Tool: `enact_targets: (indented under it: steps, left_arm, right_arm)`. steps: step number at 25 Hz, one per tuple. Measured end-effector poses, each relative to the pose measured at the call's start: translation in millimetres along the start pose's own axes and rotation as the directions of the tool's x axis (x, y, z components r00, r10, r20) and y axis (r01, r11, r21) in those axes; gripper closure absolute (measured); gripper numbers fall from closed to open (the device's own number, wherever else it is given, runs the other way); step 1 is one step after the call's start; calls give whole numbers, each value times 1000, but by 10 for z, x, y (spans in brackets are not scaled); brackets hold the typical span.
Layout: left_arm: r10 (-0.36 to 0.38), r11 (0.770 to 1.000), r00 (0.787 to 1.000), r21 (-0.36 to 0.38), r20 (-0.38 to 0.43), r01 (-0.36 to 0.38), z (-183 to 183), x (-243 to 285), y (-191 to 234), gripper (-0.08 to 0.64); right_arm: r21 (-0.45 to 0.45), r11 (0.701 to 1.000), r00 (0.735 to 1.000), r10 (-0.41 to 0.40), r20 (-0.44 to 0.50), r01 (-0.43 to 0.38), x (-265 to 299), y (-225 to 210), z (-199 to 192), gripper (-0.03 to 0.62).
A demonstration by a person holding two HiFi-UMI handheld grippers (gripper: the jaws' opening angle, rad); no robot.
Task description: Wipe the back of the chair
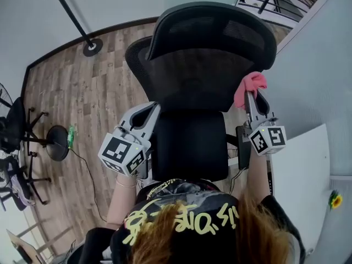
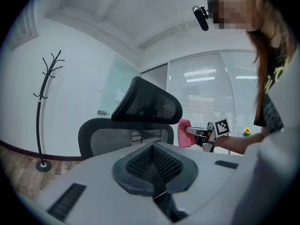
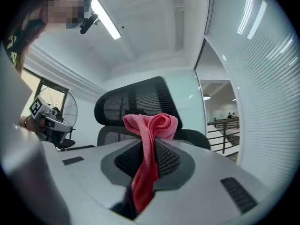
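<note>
Wooden plank floor (image 1: 82, 92) and pale walls frame the black mesh office chair (image 1: 192, 81), which stands at my 12 o'clock with its curved headrest (image 1: 214, 29) above the mesh back. At the 3 o'clock edge of that back is the crumpled pink cloth (image 1: 250, 87). The fingers (image 1: 258, 104) of my right gripper (image 1: 253, 100) are pinched tight on it; in the right gripper view the cloth (image 3: 152, 125) bunches above the tips and trails down between them. I cannot tell whether it presses the mesh or only sits beside it. My left gripper (image 1: 144, 120) hangs at the chair's 9 o'clock side, fingers pressed together on nothing, clear of the mesh. Farther out, a black coat stand (image 1: 77, 21) rises at 10 o'clock, and a white table (image 1: 300, 175) lies at 4 o'clock.
</note>
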State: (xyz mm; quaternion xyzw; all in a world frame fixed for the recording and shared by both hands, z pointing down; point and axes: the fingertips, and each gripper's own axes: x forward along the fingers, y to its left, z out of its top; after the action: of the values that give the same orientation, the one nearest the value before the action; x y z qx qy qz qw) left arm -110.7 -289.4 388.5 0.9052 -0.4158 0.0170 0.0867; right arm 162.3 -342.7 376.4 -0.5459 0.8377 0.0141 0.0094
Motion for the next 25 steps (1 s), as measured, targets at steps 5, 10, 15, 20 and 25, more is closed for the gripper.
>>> enact_targets:
  steps: [5,10,15,20,25]
  left_arm:
    - [-29,1000,999,1,-17,29,-49,40,-83,571]
    - [-37,999,999,-3,-20,37,-37,46,-103,571]
    - [-48,999,998,-5,-28,48,-72,64,-136,571]
    - [-54,999,998,-4,-27,54,-81,92,-156,571]
    - [-48,999,999,3,-23,48,-68,103,-145,571]
  right_arm:
    - [-52,993,994,-106,14,106,-121,-395,220,534]
    - [-115,985,991,-121,56,127,-54,-472,565,534]
    - [-167,978,990,-116,81,128,-34,-441,749,534]
    - [-277,950,987,-124,98,147,1,-450,950,534]
    - [-320,936,985,-105,137,145,76,-456,1222,534]
